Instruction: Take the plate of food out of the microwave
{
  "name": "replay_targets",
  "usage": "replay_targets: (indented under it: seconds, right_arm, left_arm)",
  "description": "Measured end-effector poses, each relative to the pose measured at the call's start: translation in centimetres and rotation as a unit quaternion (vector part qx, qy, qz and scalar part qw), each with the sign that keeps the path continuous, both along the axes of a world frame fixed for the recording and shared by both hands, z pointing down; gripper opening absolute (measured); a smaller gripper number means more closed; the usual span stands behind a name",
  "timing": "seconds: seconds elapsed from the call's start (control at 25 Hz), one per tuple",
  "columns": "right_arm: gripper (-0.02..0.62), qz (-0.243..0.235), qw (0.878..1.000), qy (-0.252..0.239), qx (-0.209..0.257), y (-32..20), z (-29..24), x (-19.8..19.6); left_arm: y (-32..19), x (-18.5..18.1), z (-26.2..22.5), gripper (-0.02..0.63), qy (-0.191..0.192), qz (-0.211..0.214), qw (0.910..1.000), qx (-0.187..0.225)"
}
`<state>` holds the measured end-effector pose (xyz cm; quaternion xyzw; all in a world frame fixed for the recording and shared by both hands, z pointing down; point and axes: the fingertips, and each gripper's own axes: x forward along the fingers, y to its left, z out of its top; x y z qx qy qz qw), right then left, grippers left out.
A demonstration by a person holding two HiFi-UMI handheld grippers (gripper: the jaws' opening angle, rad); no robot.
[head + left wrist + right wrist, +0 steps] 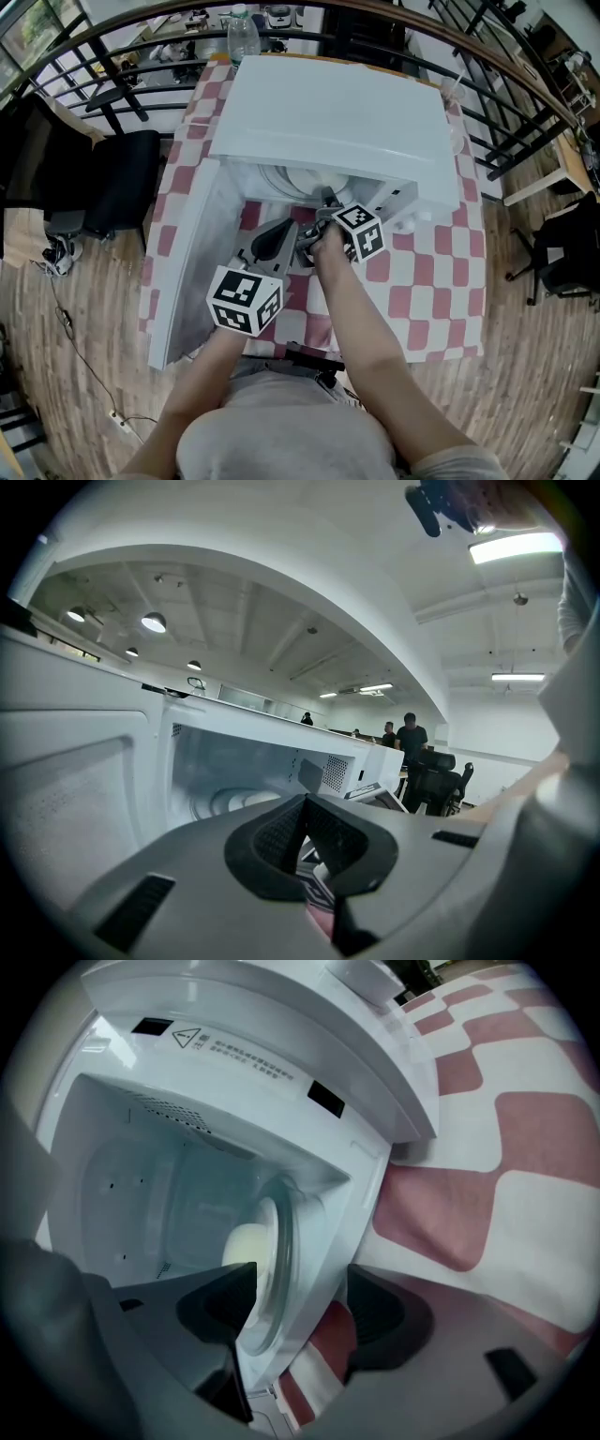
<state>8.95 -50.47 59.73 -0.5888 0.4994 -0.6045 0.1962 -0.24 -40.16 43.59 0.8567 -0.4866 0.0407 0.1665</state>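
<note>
White plate (274,1269) with pale food (240,1245) sits inside the open microwave (234,1063) on the checked desk (525,1176). The right gripper (298,1321) faces the plate's near rim, fingers spread wide and holding nothing. The left gripper (302,841) hangs by the door (187,272), fingers together and empty. The reach seems in hand; next, the right fingers probably need to straddle the rim, close, and draw the plate out level.

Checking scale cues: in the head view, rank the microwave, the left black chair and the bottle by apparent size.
1. microwave
2. chair
3. bottle, which sits farther from the camera, so its true size is unsure.
</note>
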Motion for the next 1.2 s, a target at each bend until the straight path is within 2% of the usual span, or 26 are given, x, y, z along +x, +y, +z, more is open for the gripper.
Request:
replay_targets:
  seconds: [0.4, 0.68, 0.92, 1.2]
  right_arm:
    - [0.313, 0.027, 0.998, 0.01, -0.058, -1.1, 1.1, -0.3]
    - [0.31, 0.01, 0.998, 0.002, -0.065, -0.5, 1.0, -0.4]
    - [0.283, -0.024, 0.998, -0.005, -0.06, 0.1, 0.9, -0.5]
    - [0.212, -0.034, 0.998, -0.013, -0.052, 0.8, 0.2, -0.7]
  left_arm:
    - [-0.4, -0.3, 0.6, 0.002, 0.005, 0.007, 0.9999, -0.014]
    - [-0.5, -0.5, 0.8, 0.002, 0.007, 0.003, 0.9998, -0.017]
    - [-0.3, -0.6, 0.6, 0.002, 0.013, -0.001, 0.9998, -0.017]
    - [0.1, -1.2, 0.7, 0.002, 0.019, -0.011, 0.9995, -0.021]
